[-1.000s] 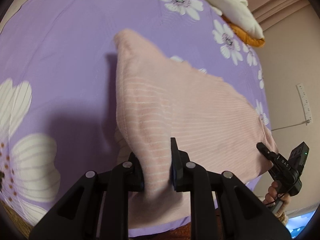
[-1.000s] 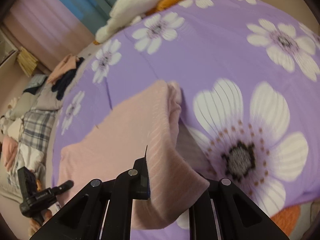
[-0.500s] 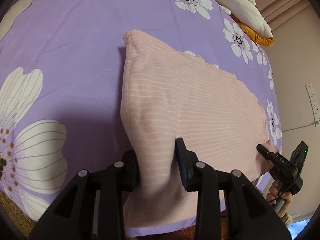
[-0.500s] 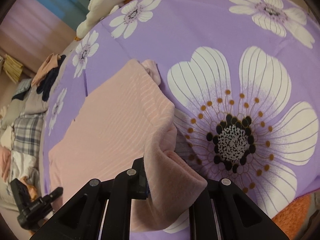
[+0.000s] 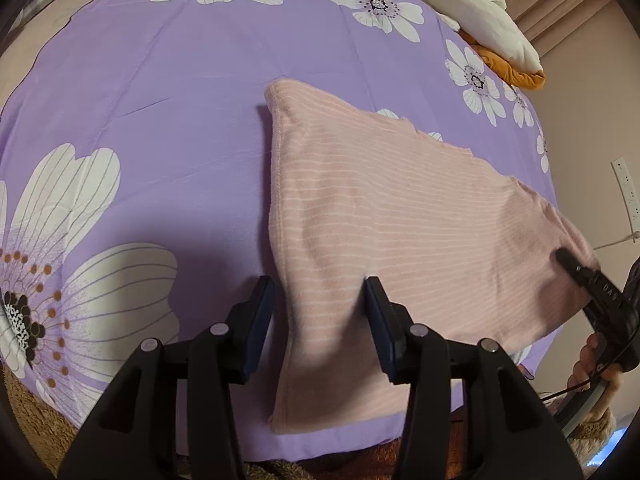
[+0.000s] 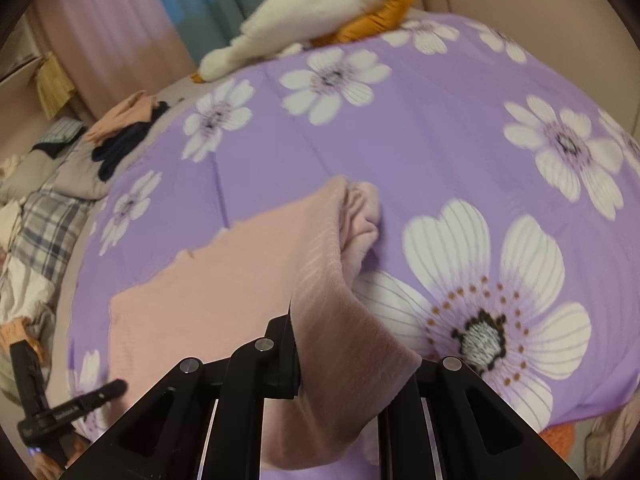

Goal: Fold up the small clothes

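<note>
On the purple flowered bedspread (image 5: pixel 168 128), seen from the left wrist camera, a pink striped garment (image 5: pixel 400 216) lies folded, its near left corner running between the fingers of the left gripper (image 5: pixel 320 308). Those jaws stand wide apart, the cloth lying loose between them and touching neither pad clearly. At the right edge the right gripper (image 5: pixel 576 268) reaches onto the garment's far corner, held by a hand (image 5: pixel 588 364). A cream plush toy (image 5: pixel 472 12) sits at the bed's far end.

From the right wrist camera, the right gripper (image 6: pixel 344 348) is clamped on a bunched fold of the pink striped garment (image 6: pixel 240 280), which drapes over and hides its right finger. The left gripper (image 6: pixel 100 392) shows at lower left. Piled clothes (image 6: pixel 120 136) lie beyond the bedspread (image 6: pixel 420 140).
</note>
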The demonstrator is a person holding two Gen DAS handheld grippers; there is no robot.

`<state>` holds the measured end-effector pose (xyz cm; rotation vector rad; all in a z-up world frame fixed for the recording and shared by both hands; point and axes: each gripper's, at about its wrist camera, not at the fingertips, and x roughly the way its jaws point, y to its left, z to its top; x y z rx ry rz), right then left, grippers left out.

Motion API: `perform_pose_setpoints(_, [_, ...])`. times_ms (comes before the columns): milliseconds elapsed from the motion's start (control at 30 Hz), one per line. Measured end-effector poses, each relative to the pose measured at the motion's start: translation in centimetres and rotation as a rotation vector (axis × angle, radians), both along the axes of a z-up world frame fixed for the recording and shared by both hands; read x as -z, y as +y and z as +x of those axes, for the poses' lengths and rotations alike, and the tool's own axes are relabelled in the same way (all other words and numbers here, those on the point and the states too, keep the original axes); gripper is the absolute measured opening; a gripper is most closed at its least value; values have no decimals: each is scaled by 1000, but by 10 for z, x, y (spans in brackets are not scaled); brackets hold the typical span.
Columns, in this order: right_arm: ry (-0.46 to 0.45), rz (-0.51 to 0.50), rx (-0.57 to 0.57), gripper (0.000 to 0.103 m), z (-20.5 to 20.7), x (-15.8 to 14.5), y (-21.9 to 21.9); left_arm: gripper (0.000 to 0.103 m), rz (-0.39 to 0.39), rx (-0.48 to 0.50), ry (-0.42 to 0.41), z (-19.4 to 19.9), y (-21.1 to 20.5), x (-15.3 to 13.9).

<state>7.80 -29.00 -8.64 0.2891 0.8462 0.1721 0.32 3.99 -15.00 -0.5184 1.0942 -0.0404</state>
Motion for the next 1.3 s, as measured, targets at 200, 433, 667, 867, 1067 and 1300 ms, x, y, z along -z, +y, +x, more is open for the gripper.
perform_pose_setpoints(200, [-61, -44, -87, 15, 2, -20, 31, 47, 9, -3, -15, -8, 5, -4])
perform_pose_setpoints(433, [-96, -84, -209, 15, 1, -29, 71, 45, 19, -15, -23, -16, 12, -9])
perform_pose_setpoints(667, [-51, -119, -388, 15, -2, -11, 123, 45, 25, -38, -24, -22, 22, -9])
perform_pose_setpoints(867, [77, -121, -512, 15, -2, 28, 164, 45, 21, -42, -23, -23, 24, -10])
perform_pose_setpoints(1067, [116, -142, -523, 24, -8, 50, 174, 45, 17, -45, -48, -25, 26, -21])
perform_pose_setpoints(1300, [158, 65, -550, 63, -18, 24, 142, 49, -63, 32, -140, -6, 20, -51])
